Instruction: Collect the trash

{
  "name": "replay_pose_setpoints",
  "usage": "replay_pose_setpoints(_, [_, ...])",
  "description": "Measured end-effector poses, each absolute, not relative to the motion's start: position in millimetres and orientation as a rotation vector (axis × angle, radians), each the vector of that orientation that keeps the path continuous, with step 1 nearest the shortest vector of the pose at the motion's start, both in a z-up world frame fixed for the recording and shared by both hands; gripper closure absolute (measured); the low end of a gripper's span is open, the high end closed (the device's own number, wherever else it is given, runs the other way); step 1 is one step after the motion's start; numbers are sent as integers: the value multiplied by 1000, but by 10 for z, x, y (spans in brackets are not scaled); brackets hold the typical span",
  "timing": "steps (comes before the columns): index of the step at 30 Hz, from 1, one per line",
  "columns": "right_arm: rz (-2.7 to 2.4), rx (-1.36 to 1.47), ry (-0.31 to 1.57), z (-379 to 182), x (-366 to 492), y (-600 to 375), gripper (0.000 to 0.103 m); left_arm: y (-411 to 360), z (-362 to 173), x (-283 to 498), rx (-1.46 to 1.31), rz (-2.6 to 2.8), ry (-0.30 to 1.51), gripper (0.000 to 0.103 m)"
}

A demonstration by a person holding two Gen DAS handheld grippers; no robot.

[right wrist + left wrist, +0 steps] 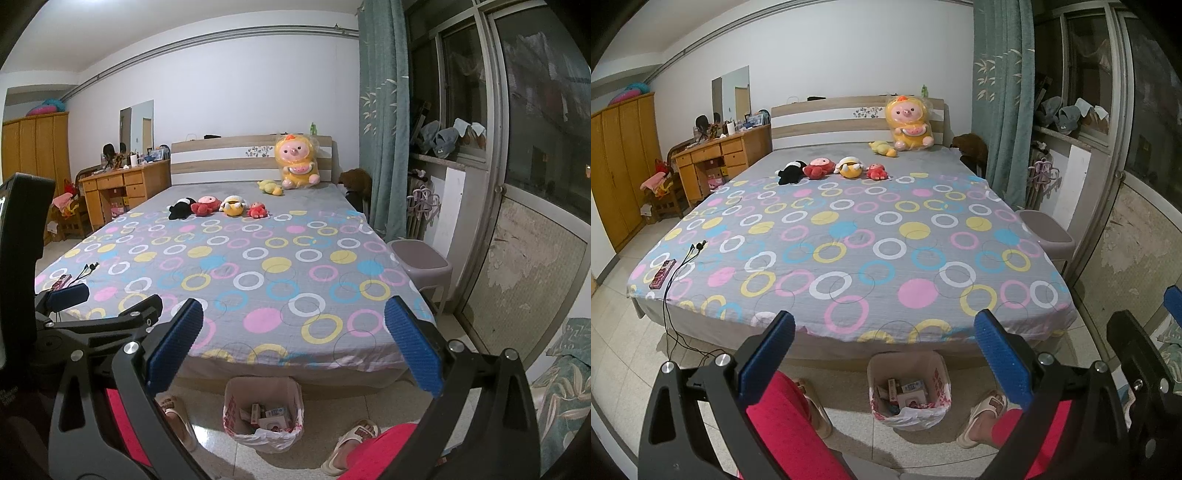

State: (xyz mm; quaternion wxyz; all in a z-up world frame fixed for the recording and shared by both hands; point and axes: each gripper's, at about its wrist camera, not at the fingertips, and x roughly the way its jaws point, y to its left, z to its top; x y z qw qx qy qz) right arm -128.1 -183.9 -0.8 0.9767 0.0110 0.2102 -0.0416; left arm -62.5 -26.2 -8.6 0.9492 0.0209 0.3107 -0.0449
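Both grippers empty above the bin at the foot of the bed

The left gripper (884, 354) and right gripper (293, 354) hang with jaws spread, pinching nothing; the lined trash bin (909, 391) stands upright on the floor between the person's slippered feet, below and ahead of both; neither looks clearly nearer.

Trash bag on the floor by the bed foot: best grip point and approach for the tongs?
Grip the bag's white rim, probably the near edge where loose plastic folds over. Come from above, tilted toward the person's side: it stands upright and open-topped between the slippered feet, boxes fill the inside, and the bed blocks the far side. Both tongs stand open.
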Motion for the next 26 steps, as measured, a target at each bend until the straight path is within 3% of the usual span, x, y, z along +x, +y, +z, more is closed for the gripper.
replay_pose_setpoints(26, [-94,8,416,106,-1289,-1789,7,-183,-34,-592,58,-79,636,8])
